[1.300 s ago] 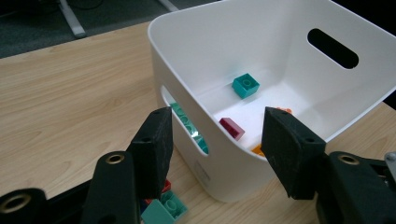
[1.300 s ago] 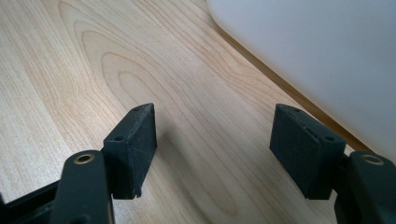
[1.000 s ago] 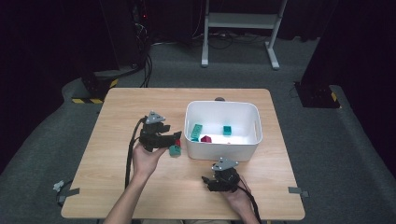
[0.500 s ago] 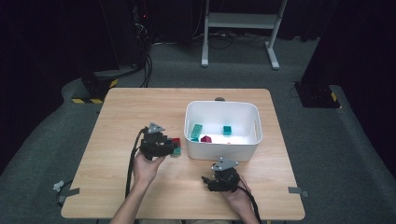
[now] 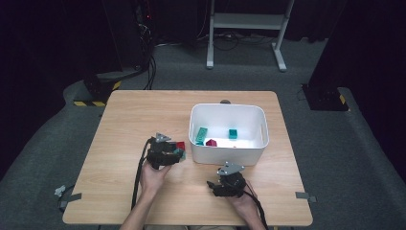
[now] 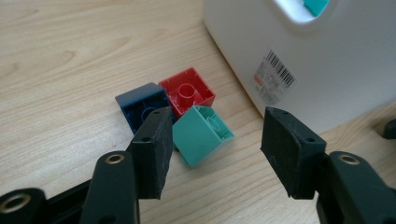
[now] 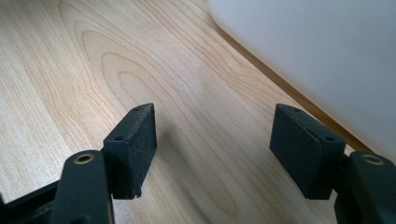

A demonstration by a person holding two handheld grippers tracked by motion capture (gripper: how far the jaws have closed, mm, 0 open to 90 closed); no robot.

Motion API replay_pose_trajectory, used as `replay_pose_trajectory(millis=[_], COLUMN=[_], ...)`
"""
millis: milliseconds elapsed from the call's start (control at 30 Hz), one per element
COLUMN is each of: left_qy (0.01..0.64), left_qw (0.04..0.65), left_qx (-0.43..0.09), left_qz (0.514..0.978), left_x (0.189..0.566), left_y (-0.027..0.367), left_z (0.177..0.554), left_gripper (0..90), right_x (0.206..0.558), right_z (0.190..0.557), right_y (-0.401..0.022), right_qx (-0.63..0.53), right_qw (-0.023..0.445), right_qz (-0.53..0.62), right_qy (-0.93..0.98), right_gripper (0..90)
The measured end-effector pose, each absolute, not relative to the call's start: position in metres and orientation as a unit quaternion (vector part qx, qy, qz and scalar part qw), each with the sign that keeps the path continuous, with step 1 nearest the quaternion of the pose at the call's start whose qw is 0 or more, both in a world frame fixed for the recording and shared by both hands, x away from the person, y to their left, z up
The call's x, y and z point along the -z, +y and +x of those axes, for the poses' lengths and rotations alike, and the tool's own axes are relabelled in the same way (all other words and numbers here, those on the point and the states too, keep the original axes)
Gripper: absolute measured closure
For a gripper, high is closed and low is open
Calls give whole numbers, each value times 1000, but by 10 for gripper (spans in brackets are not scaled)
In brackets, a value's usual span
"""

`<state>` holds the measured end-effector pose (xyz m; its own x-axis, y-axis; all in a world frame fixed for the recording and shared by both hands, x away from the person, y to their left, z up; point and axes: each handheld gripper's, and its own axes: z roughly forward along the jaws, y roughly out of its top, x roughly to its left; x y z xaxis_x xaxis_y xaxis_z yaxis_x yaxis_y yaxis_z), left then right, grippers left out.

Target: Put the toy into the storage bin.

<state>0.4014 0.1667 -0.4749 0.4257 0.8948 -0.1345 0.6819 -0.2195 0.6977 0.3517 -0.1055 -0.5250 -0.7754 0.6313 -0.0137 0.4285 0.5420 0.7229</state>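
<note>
Teal brick [image 6: 201,135] is lying on the bench [image 5: 129,120] beside the white bin [image 6: 299,60]; I am lowering my left tool [image 6: 212,154], jaws released around it. Next I am needing to clench. My right tool [image 7: 215,149] is resting released.

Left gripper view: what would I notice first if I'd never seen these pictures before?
Three toy blocks huddle on the wooden table: a teal block between the open left gripper's black jaws, with a red block and a dark blue block just behind. Beside them stands a white bin with a barcode sticker; the high view shows more blocks inside.
</note>
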Motion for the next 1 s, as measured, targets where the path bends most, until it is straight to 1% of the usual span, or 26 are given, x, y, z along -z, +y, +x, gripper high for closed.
replay_pose_trajectory(millis=[467,833,1000], left_qy=[534,550,555], left_qw=[348,345,339], left_qx=[-151,-153,-154], left_qz=[756,745,744], left_x=[498,506,509], left_y=[160,156,156], left_z=[407,413,414], left_gripper=[413,412,425], right_x=[525,525,525], right_z=[352,352,352], right_y=[-105,-105,-105], right_qx=[-368,-368,-368], right_qw=[138,138,138], right_qz=[306,306,306], right_qy=[867,867,867], right_gripper=[316,316,316])
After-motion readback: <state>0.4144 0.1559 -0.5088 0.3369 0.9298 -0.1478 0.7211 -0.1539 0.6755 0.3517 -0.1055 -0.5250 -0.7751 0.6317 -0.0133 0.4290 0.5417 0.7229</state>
